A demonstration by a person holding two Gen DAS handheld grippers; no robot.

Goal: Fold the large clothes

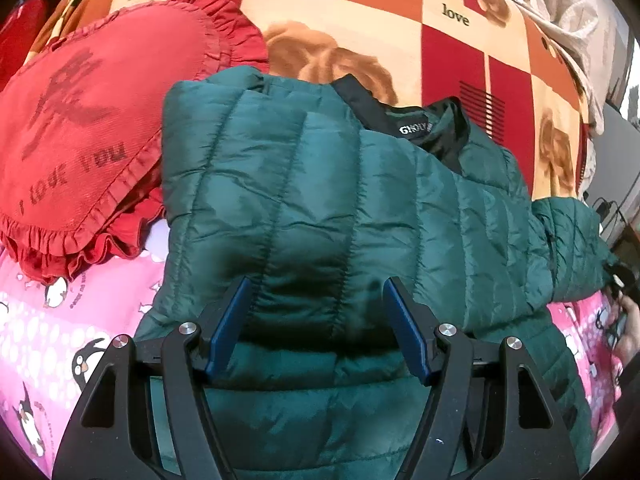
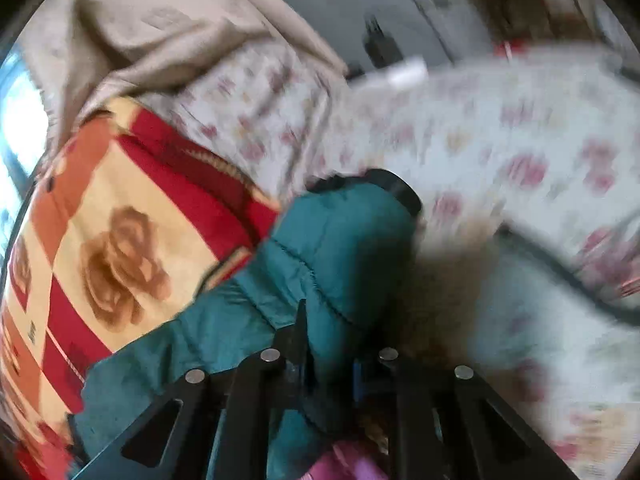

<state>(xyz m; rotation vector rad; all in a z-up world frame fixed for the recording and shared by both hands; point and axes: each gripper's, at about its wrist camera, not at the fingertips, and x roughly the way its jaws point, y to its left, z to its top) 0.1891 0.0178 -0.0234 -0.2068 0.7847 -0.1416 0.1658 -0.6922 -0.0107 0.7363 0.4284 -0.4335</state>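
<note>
A dark green quilted jacket (image 1: 340,200) lies on the bed, its black collar and label (image 1: 416,128) at the far end. In the left wrist view my left gripper (image 1: 318,320) stands open low over the folded left side, its blue pads (image 1: 230,320) wide apart astride the puffy fabric. The jacket's sleeve (image 1: 572,240) stretches off to the right edge. In the blurred right wrist view my right gripper (image 2: 328,348) is shut on that sleeve (image 2: 332,248), whose black cuff (image 2: 396,188) sticks out past the fingers. One finger is hidden behind the fabric.
A red heart-shaped frilled pillow (image 1: 80,128) lies just left of the jacket. Beneath are a rose-patterned orange and red blanket (image 1: 360,12) and a pink penguin sheet (image 1: 48,328). Beige cloth (image 2: 160,28) and white floral bedding (image 2: 500,152) lie beyond the sleeve.
</note>
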